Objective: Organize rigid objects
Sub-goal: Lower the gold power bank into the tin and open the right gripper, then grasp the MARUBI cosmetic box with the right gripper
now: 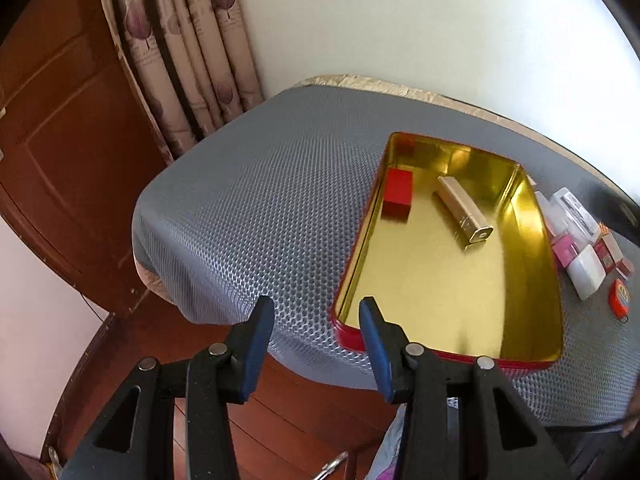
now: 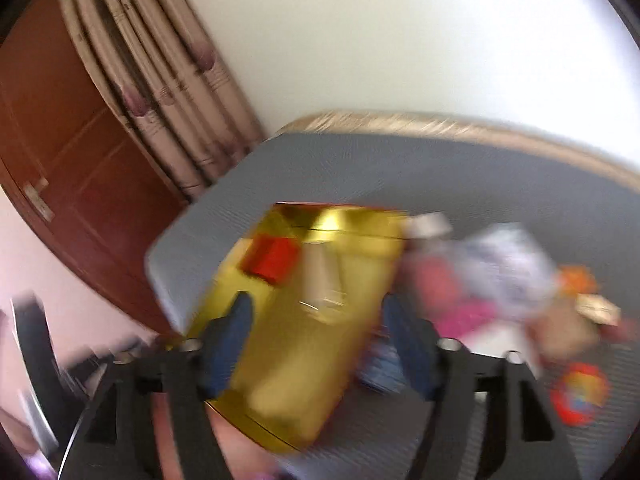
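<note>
**Tin near the edge, loose items beside it**

Risk, as I judge it: tin [image 1: 448, 332] sits near mat's [image 1: 248, 208] front edge; a knock could tip it off. Left gripper [image 1: 316, 312] spread, empty. Right gripper [image 2: 316, 312] spread, empty, view blurred. Tin: glossy gold metal, red rim. Inside: red box [image 1: 397, 197], gold tube [image 1: 464, 213]. Small boxes [image 1: 580, 248] beside.

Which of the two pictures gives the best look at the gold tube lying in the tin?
The left wrist view. There the gold tube is sharp, lying slantwise on the floor of the tin beside the red box. In the right wrist view motion blur turns the tube into a pale smear; its outline cannot be made out.
</note>
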A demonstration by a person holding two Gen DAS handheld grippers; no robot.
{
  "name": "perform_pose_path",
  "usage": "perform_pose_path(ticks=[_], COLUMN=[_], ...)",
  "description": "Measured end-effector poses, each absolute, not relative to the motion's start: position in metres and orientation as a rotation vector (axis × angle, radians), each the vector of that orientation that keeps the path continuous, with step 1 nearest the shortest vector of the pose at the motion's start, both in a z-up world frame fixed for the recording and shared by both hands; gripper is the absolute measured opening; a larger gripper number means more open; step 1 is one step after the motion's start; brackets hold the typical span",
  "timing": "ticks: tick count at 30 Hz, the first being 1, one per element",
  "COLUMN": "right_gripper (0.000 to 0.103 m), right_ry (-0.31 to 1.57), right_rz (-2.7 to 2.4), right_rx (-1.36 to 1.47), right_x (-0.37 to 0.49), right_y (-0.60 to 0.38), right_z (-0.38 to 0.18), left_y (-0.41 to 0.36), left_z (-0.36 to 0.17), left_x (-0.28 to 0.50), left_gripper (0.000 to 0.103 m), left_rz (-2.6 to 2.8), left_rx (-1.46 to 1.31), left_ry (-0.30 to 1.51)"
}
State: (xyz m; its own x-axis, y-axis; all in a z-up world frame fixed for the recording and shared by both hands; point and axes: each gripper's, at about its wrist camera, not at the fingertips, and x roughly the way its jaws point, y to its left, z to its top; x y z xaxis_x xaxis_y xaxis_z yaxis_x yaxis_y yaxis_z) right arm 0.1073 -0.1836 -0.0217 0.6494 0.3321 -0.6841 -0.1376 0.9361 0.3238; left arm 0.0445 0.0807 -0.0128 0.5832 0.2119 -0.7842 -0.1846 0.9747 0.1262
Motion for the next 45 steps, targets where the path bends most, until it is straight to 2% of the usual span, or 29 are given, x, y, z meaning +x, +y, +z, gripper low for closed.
perform_pose_path(ticks=[5,10,13,26,34,37,40,43,45], right_gripper=[0.070,0.061,0.057,0.048,0.045,0.045,0.045,0.045,0.045], right_ry=[0.881,0.983,1.000,1.085,1.020,0.973,0.962,0.971,0.975], right_rz=[0.068,0.055,0.071,0.118,0.124,0.073,-0.037,-0.140,-0.196], right_rx=[0.102,0.171,0.168,0.200,0.215,0.250,0.233,0.216,0.210], right_x=[0.076,0.088,0.100,0.144,0.122,0.092,0.056,0.026,0.013], right_y=[-0.261,-0.304,-0.303,-0.294,-0.307,-0.333,-0.366,-0.398,-0.412], right_z=[-0.034,-0.055,-0.062,-0.092,-0.071,-0.054,-0.052,-0.061,-0.070], left_y=[0.070,0.060,0.055,0.051,0.041,0.025,-0.008,-0.057,-0.099], left_z=[-0.012,-0.013,-0.013,-0.023,-0.004,0.017,0.032,0.038,0.037], left_x=[0.041,0.040,0.040,0.044,0.036,0.027,0.024,0.024,0.026], left_gripper=[0.045,0.045,0.045,0.046,0.046,0.046,0.046,0.055,0.057], left_rz=[0.216,0.212,0.218,0.191,0.165,0.088,-0.146,-0.388,-0.525], left_rx=[0.053,0.084,0.110,0.148,0.179,0.179,0.153,0.182,0.240], left_ry=[0.912,0.911,0.902,0.928,0.870,0.815,0.834,0.839,0.837])
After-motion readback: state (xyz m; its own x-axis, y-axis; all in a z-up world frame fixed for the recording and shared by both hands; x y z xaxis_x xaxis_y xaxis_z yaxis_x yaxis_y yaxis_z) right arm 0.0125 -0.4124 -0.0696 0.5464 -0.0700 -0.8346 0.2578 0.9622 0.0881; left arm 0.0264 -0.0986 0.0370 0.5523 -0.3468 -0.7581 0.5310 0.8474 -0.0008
